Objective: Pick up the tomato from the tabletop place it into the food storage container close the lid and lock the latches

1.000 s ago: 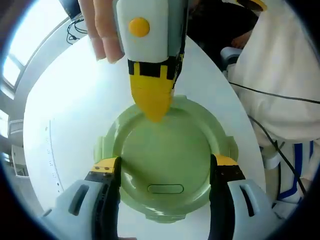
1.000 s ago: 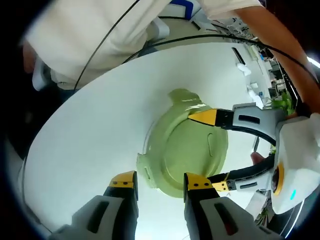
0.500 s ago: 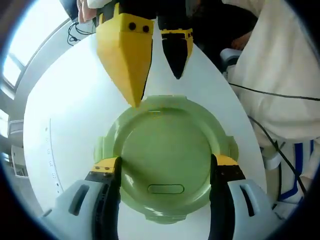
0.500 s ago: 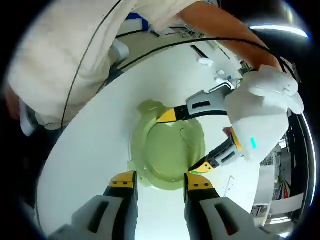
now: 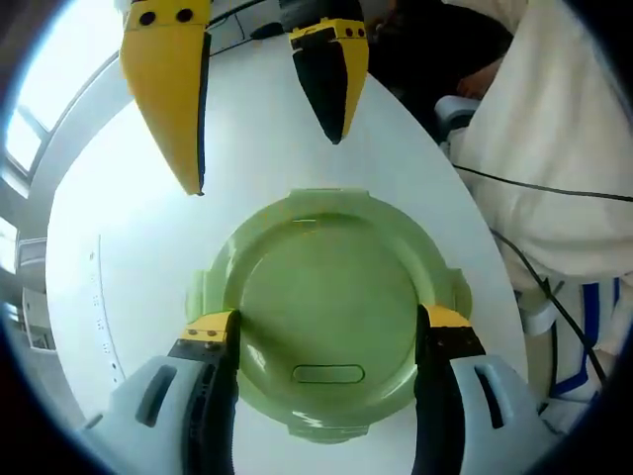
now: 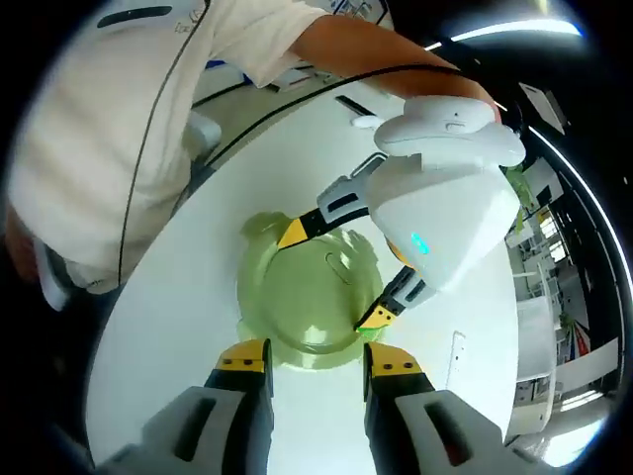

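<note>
A round pale green food container (image 5: 326, 287) with its lid on sits on the white table (image 5: 119, 228); the lid hides what is inside. My left gripper (image 5: 326, 322) is open, its yellow-tipped jaws over the lid's rim on either side. From the top, my right gripper (image 5: 265, 163) hangs open above the table, just beyond the container's far edge, touching nothing. In the right gripper view the container (image 6: 297, 307) lies ahead of my right gripper (image 6: 318, 356), and the left gripper (image 6: 336, 275) straddles the lid from the far side.
A person in a white shirt (image 5: 564, 139) stands close at the table's right edge, with a black cable (image 5: 534, 188) across the shirt. Small latch tabs (image 5: 195, 292) stick out at the lid's sides. Small items (image 6: 366, 121) lie at the far table edge.
The right gripper has lifted off the lid's far edge and drawn back, turning so both fingers show apart. The right view has risen. The left gripper and container stay still.
</note>
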